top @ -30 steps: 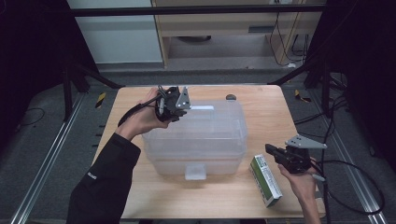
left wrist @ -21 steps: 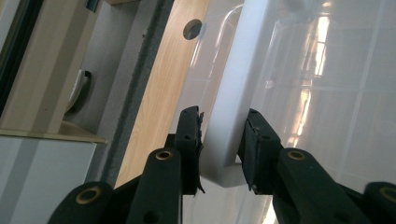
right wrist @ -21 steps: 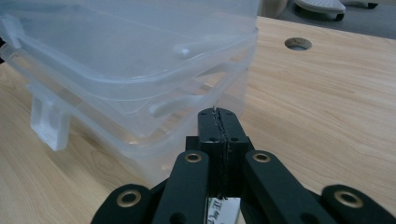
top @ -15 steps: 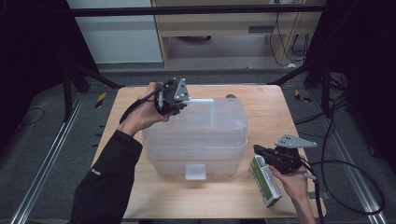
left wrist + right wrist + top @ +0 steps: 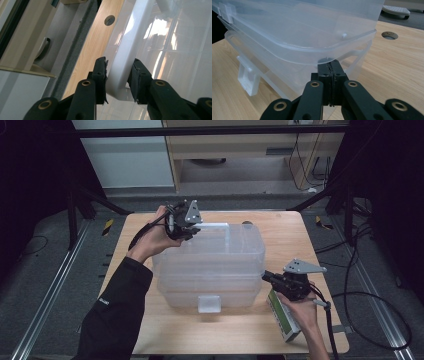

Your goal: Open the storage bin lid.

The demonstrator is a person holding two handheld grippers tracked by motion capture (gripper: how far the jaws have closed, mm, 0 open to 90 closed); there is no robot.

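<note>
A clear plastic storage bin [image 5: 210, 270] with a clear lid [image 5: 299, 27] stands in the middle of the wooden table [image 5: 285, 232]. A white handle [image 5: 125, 57] runs along the lid's top. My left gripper [image 5: 117, 67] is shut on this handle at the bin's far left corner, one pad on each side. My right gripper [image 5: 331, 63] is shut with nothing between its jaws. Its tips sit right under the lid's rim at the bin's near right corner [image 5: 262, 272]. In the right gripper view the lid's rim stands a little above the bin's edge.
A green and white box [image 5: 282, 317] lies on the table under my right hand. A white latch [image 5: 209, 303] hangs on the bin's front wall. A round hole [image 5: 247, 223] is in the table behind the bin. Metal rails and cables run along the floor beside the table.
My right gripper has moved left, from beside the green and white box to the bin's near right corner. The left gripper has stayed at the handle.
</note>
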